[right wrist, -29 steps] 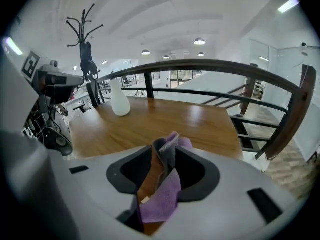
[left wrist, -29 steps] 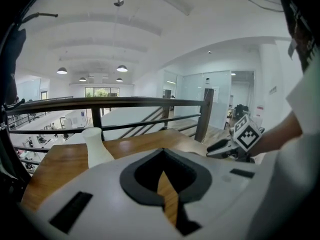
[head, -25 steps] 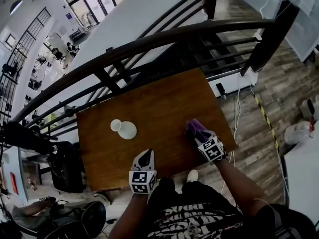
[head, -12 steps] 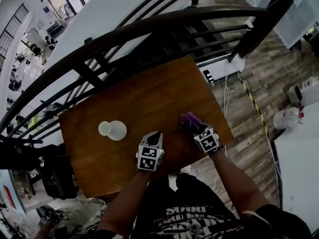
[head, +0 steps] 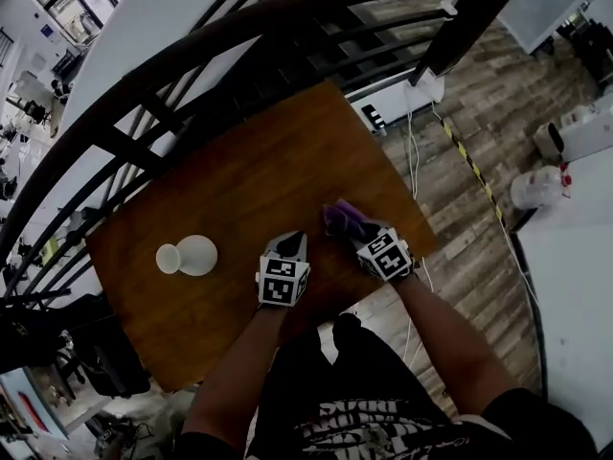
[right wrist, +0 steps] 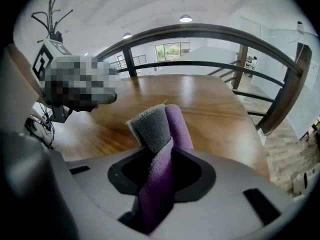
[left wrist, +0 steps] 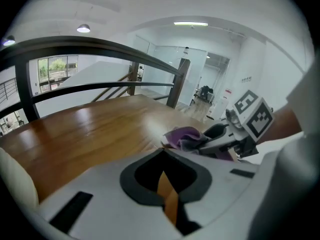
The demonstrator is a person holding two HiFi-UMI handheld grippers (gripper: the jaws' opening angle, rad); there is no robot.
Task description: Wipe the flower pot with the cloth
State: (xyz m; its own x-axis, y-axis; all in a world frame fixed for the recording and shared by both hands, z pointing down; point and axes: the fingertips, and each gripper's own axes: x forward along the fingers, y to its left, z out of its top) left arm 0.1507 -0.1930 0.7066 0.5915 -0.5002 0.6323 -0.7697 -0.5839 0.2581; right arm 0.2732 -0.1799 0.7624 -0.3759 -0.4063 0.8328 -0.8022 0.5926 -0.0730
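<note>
Gripping the cloth in the right claw, just squeezed tighter. Holding the left claw together, empty, apart from the flower pot.

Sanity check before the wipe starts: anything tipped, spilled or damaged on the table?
Nothing stands out. The white flower pot looks whole on the wooden table, no spill around it; the purple cloth is just bunched up.

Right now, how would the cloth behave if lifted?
Probably floppy: the cloth folds and twists above the right gripper, whose jaws have just been closing on it. Its fuzzy nap suggests it is light and not slippery.
</note>
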